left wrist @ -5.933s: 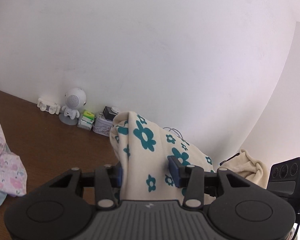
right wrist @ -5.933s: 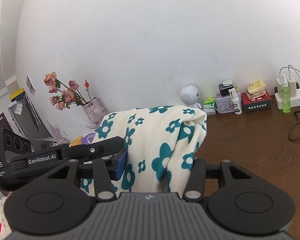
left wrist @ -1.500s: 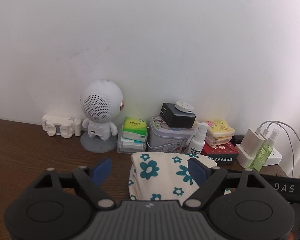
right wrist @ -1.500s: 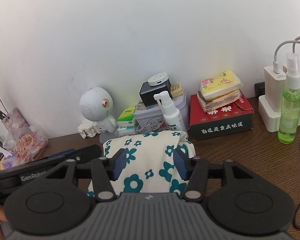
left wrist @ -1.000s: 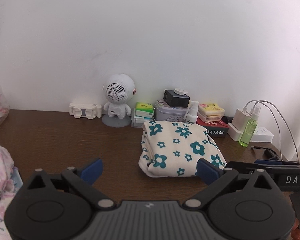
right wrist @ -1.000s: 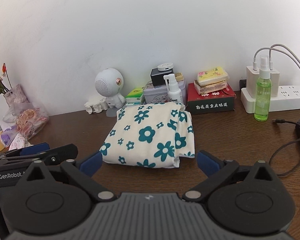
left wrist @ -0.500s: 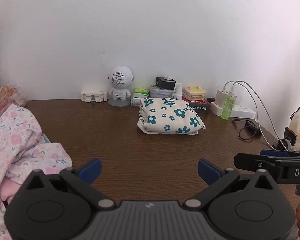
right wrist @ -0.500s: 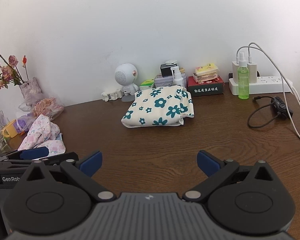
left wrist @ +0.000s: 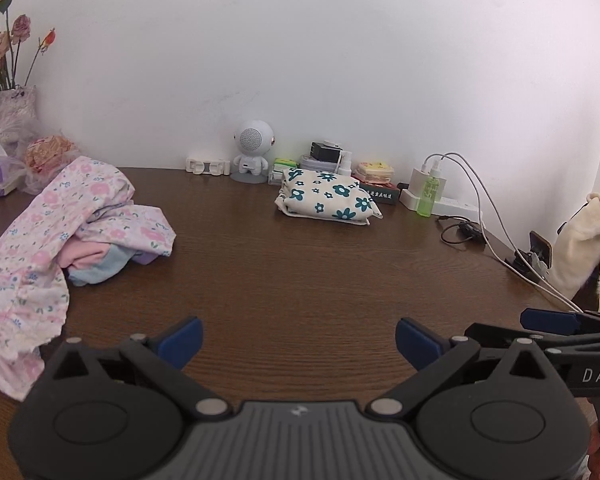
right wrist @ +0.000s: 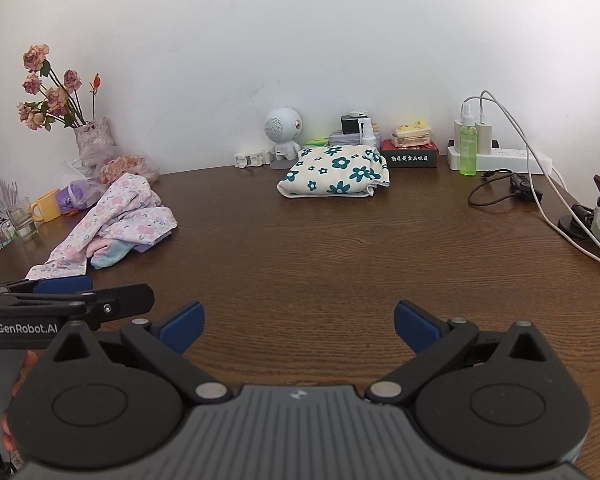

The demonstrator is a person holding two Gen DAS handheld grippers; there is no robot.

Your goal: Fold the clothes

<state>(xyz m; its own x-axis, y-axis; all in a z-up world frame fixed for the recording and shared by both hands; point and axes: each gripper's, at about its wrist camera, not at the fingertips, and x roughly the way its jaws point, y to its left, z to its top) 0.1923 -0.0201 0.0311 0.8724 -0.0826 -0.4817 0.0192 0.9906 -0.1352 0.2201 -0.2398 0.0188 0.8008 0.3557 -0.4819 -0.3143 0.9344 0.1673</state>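
A folded cream garment with teal flowers (left wrist: 327,199) (right wrist: 335,177) lies flat at the back of the brown table (left wrist: 300,280), just in front of the small items along the wall. A crumpled heap of pink floral clothes (left wrist: 64,232) (right wrist: 116,222) sits at the table's left. My left gripper (left wrist: 298,342) hovers open over the near table edge, nothing between its blue pads. My right gripper (right wrist: 298,326) is open too and holds nothing, far from both garments. Each gripper shows at the edge of the other's view.
Along the wall stand a white robot-shaped speaker (right wrist: 283,136), tins, tissue packs, a red box (right wrist: 410,156), a green spray bottle (right wrist: 468,148) and a power strip with cables (right wrist: 512,156). A flower vase (right wrist: 90,140), cups and bags crowd the far left. A cream cloth (left wrist: 584,248) hangs at right.
Both grippers let go of the teal-flowered garment at the back of the table, opened wide and pulled back toward the near edge. The pink heap has come into view.
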